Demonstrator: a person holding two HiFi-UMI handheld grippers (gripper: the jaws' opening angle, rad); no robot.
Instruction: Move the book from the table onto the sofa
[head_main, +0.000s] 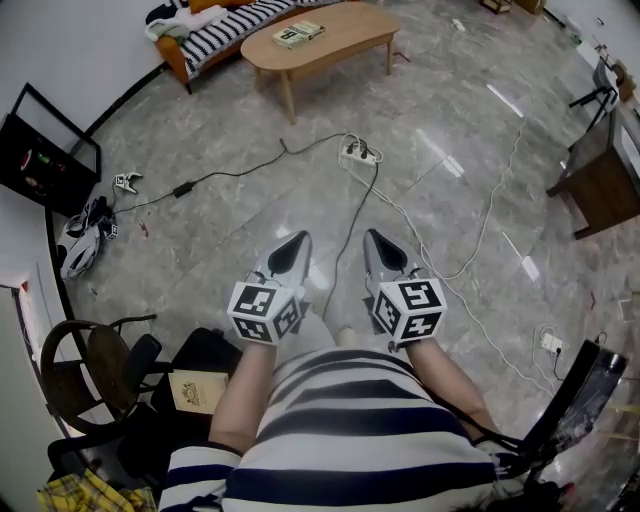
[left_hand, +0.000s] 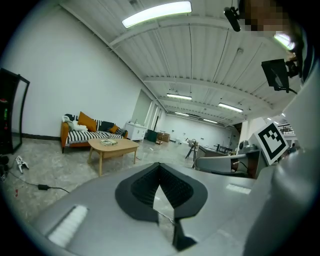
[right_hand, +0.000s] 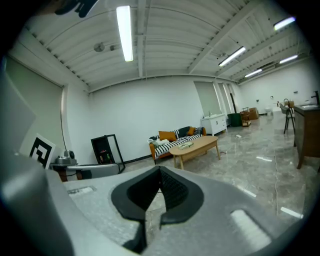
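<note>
I am looking at the book (head_main: 298, 34) lying flat on the wooden table (head_main: 352, 22) at the far side of the room. The striped sofa (head_main: 228, 30) is standing just beside that table, at about nine o'clock from the book.

I am judging the book to be stiff in its covers, fairly light and not fragile, though the cover may be smooth and the pages would fan if it were lifted by one cover alone. I am planning to take it by the spine edge or a corner, pinching covers and pages together. Since it is lying flat, one jaw has to get under it, so I am expecting to nudge it to the table's rim.

I am holding the left gripper (head_main: 296, 240) and the right gripper (head_main: 374, 237) side by side in front of me, both with jaws pressed together and nothing between them. From the grippers the book is sitting well apart, between eleven and twelve o'clock, across open floor.
</note>
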